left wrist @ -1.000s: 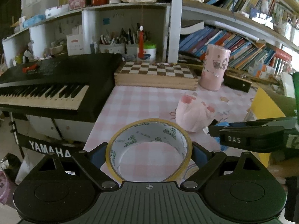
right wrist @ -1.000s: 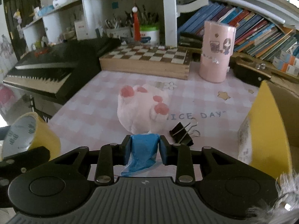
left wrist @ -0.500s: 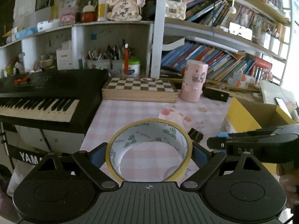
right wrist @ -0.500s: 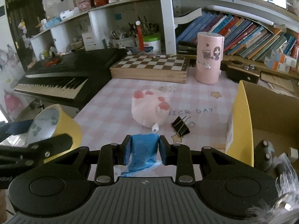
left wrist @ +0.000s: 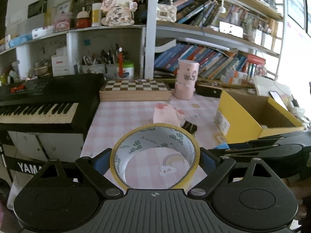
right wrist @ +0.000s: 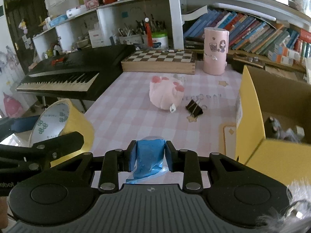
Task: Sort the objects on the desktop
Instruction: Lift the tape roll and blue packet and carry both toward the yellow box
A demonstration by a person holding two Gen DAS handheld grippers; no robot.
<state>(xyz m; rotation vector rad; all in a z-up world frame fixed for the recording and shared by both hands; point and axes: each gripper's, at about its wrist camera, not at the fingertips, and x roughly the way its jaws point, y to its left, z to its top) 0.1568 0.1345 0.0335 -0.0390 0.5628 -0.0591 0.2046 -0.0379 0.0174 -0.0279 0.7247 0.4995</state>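
Note:
My left gripper (left wrist: 155,156) is shut on a yellow tape roll (left wrist: 176,183) and holds it above the near edge of the pink checked table (left wrist: 124,120). The roll also shows at the left of the right wrist view (right wrist: 77,124). My right gripper (right wrist: 149,155) is shut on a blue packet in clear wrap (right wrist: 148,156), held above the table. A pink plush (right wrist: 165,94) and a black binder clip (right wrist: 194,107) lie on the table. An open yellow cardboard box (right wrist: 250,120) stands at the right, with small items inside.
A black Yamaha keyboard (left wrist: 44,101) stands to the left of the table. A wooden chessboard box (right wrist: 159,60) and a pink cylinder (right wrist: 214,51) stand at the back, before shelves of books and pens (left wrist: 210,62).
Both grippers have pulled back and risen from the table, each still holding its object. The plush and clip look farther away, and the yellow box has come into fuller view.

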